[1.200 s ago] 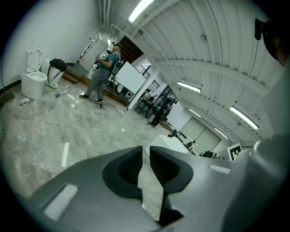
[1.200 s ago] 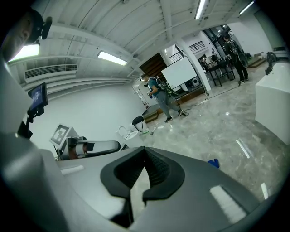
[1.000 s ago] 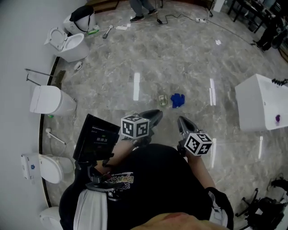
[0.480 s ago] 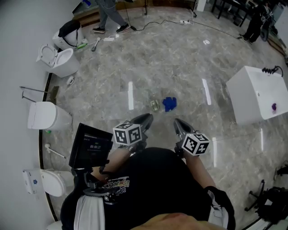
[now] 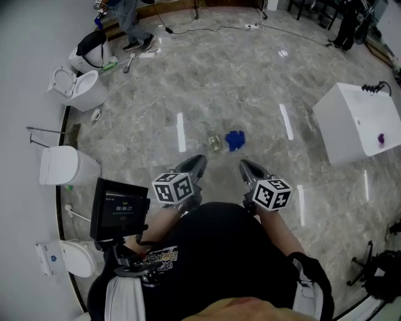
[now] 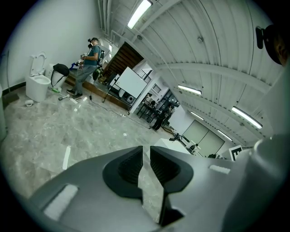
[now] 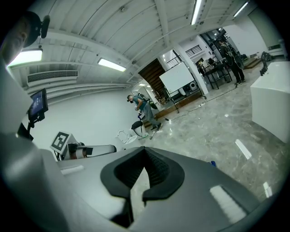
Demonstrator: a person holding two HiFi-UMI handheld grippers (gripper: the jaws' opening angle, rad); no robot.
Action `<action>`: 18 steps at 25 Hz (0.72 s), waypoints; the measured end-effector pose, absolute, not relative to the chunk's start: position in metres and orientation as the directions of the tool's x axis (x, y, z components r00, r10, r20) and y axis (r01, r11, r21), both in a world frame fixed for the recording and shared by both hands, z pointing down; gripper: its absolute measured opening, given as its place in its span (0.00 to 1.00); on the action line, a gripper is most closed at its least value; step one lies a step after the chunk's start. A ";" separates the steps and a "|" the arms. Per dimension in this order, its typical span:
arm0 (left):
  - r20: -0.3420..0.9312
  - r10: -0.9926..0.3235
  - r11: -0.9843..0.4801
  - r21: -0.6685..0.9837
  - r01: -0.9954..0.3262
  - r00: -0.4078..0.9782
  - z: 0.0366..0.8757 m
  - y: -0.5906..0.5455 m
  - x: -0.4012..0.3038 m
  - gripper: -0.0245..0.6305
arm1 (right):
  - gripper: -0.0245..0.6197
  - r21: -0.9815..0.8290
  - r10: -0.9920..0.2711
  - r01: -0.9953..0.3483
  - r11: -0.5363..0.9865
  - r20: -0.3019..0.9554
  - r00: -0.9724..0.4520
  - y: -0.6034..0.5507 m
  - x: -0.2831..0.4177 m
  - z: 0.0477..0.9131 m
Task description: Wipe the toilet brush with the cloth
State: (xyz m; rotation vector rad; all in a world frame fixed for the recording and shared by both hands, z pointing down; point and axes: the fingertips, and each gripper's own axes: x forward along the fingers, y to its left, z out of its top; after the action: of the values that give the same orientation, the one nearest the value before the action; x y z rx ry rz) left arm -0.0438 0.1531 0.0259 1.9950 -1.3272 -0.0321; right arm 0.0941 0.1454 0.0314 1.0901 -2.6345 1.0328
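Observation:
A crumpled blue cloth [image 5: 235, 140] lies on the grey marble floor ahead of me, with a small pale object [image 5: 215, 143] just left of it. I cannot make out a toilet brush for certain. My left gripper [image 5: 195, 164] hovers short of the cloth, its jaws a narrow slit apart with nothing between them. To its right my right gripper [image 5: 244, 167] has its tips touching and holds nothing. In the right gripper view a sliver of the cloth [image 7: 212, 163] peeks over the jaw, and the left gripper [image 7: 86, 150] shows at the left.
Toilets [image 5: 84, 88] [image 5: 66, 166] [image 5: 69, 258] line the left wall. A white cabinet [image 5: 357, 122] stands at the right. A screen [image 5: 119, 207] hangs on my chest rig. A person [image 5: 128, 19] stands far back by cables [image 5: 219, 28]. A chair base [image 5: 376, 276] sits at the lower right.
Both grippers have drifted a little left in the head view, and the cloth sits slightly nearer them. The person in the background has walked left. Neither gripper's jaws have changed.

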 end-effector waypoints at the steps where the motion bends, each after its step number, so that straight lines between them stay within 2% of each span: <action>1: 0.356 -0.814 -0.193 0.580 -0.792 0.459 0.026 0.151 -0.046 0.13 | 0.04 -0.551 -0.587 -0.662 0.509 0.340 -0.735 0.146 0.096 0.032; 4: 0.343 -0.830 -0.180 0.580 -0.795 0.439 0.021 0.144 -0.050 0.13 | 0.04 -0.552 -0.592 -0.666 0.501 0.342 -0.729 0.147 0.099 0.031; 9: 0.345 -0.807 -0.242 0.549 -0.800 0.480 0.016 0.150 -0.034 0.13 | 0.04 -0.544 -0.607 -0.676 0.497 0.340 -0.719 0.149 0.101 0.027; 18: 0.354 -0.808 -0.221 0.558 -0.800 0.470 0.019 0.153 -0.041 0.13 | 0.04 -0.553 -0.600 -0.668 0.498 0.336 -0.726 0.150 0.096 0.027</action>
State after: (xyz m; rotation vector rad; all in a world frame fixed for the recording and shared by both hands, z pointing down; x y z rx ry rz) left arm -0.0406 0.1527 0.0194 2.0211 -1.3309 -0.0149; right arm 0.0958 0.1498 0.0274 1.1182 -2.6318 1.0395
